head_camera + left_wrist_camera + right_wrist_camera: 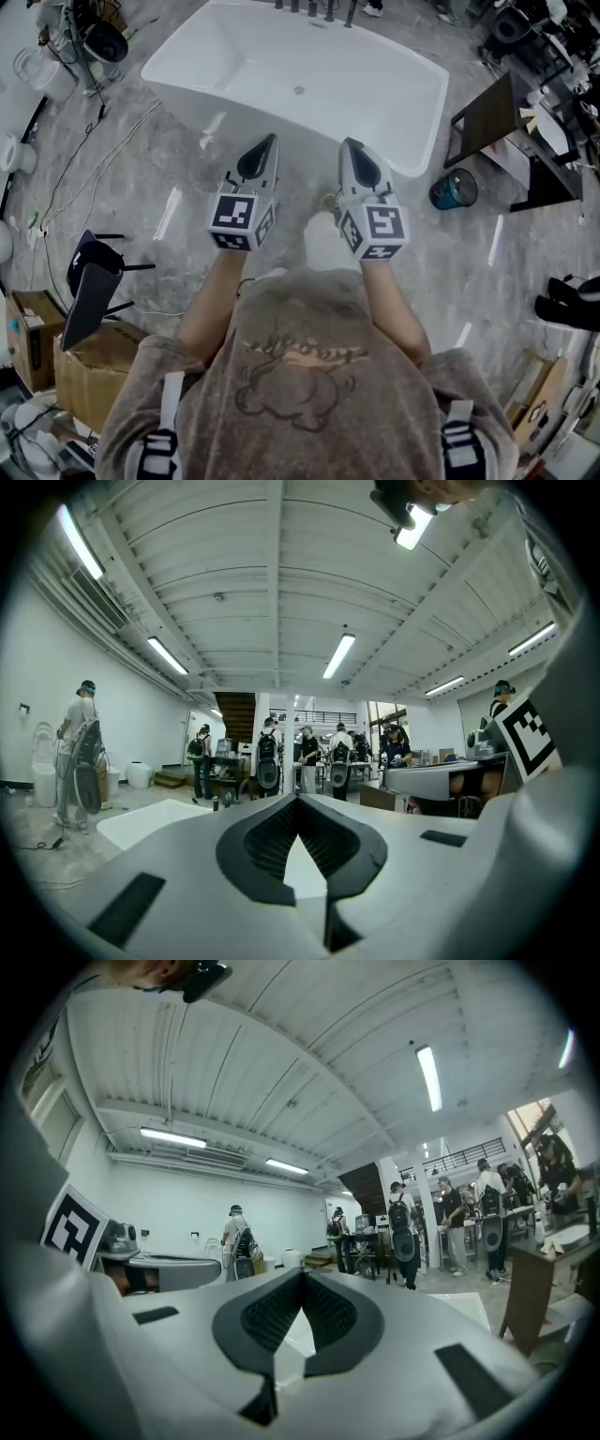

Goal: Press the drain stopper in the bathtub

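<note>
White rectangular bathtub; small round metal drain stopper at basin centre, unpressed. Left gripper and right gripper: jaws closed, empty, short of near rim. Step, likely: approach; next, reach in and press down.

L grip: jaws together, tips meet, nothing btwn | R grip: same, jaws together, empty | both aimed fwd, approx level, side by side w/ gap btwn, in front of chest | L forearm & R forearm: bare, elbows bent, angled inward
</note>
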`<state>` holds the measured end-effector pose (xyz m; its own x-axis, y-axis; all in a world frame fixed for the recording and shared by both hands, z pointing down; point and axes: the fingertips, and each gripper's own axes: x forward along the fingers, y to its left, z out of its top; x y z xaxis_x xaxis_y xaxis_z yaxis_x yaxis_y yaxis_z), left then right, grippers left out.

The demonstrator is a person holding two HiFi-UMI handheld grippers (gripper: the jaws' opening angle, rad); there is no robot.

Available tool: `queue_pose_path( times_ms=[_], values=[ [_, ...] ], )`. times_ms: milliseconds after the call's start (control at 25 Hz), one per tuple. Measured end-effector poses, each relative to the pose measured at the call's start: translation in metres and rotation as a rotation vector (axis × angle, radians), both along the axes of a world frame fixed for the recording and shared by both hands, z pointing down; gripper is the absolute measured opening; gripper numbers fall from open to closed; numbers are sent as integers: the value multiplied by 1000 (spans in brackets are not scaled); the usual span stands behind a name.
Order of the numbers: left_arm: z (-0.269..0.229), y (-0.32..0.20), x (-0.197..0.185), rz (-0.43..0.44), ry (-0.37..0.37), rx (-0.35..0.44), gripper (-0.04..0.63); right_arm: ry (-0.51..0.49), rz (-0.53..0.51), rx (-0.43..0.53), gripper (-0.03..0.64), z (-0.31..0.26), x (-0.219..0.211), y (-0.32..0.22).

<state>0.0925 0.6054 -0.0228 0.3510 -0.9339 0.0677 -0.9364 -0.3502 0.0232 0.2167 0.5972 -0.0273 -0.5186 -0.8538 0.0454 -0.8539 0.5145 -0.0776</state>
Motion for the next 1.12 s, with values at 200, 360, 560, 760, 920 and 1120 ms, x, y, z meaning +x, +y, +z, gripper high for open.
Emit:
queue_pose_path(
  times_ms=[200,360,560,760,920,1120],
  values=[
    [3,-22,-11,1,0,3,0,1,-5,6,-2,4,-12,-21],
    [5,-45,-15,3,-3,2,0,1,-7,7,-2,7,-18,-44],
    [8,-79,-22,5,-4,3,0,2,-16,7,-2,10,-28,-78],
    [4,-123,-28,-1,-6,12,0,4,-30,10,-2,9,-36,-125],
    [1,-164,-34,-2,-3,12,0,2,-42,13,-2,6,-45,-167],
    [-3,-217,-40,-18,1,3,0,14,-70,5,-2,3,-55,-218]
  ],
)
